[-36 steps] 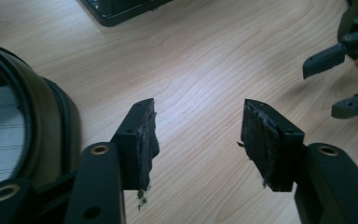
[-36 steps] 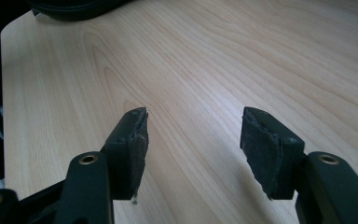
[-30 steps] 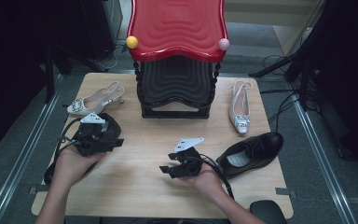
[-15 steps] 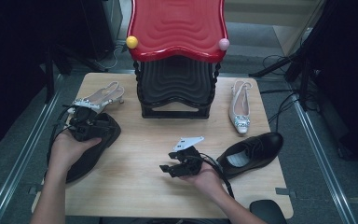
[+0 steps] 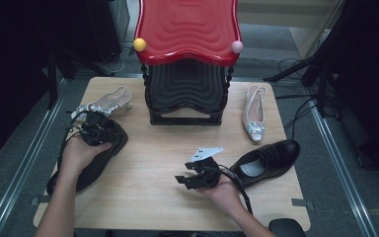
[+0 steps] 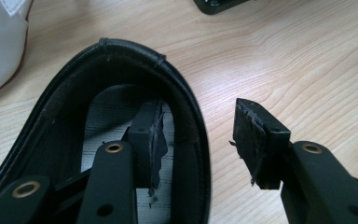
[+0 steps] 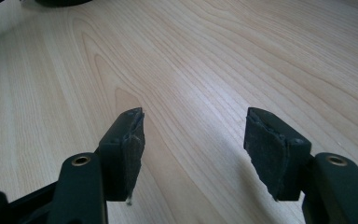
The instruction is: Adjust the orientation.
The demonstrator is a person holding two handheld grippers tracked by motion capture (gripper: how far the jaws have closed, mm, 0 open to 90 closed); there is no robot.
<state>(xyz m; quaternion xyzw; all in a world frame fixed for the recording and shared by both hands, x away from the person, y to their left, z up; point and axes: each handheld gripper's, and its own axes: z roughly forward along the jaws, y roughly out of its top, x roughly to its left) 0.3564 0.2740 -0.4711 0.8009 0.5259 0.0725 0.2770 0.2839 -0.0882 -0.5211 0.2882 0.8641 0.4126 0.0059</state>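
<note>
A black leather shoe (image 5: 91, 163) lies at the table's left. My left gripper (image 5: 94, 129) is at its far end. In the left gripper view one pad (image 6: 151, 140) is inside the shoe and the other pad (image 6: 256, 140) outside, straddling the shoe's side wall (image 6: 186, 107). The jaws have just been closing, with a gap left between the outer pad and the wall, so the left gripper (image 6: 200, 126) is open. My right gripper (image 5: 185, 180) rests open near the table's front, beside a second black shoe (image 5: 266, 160). Bare wood lies between the jaws of the right gripper (image 7: 193, 135).
A stack of stools with a red top (image 5: 187, 29) stands at the table's back centre. A silver slingback (image 5: 103, 102) lies at the back left, a pale jewelled one (image 5: 254, 116) at the right. A white shoe edge (image 6: 0, 42) is near the left gripper.
My left gripper has moved away from the person and down onto the black shoe's opening, and its jaws have narrowed around the side wall. The right gripper has stayed put.
</note>
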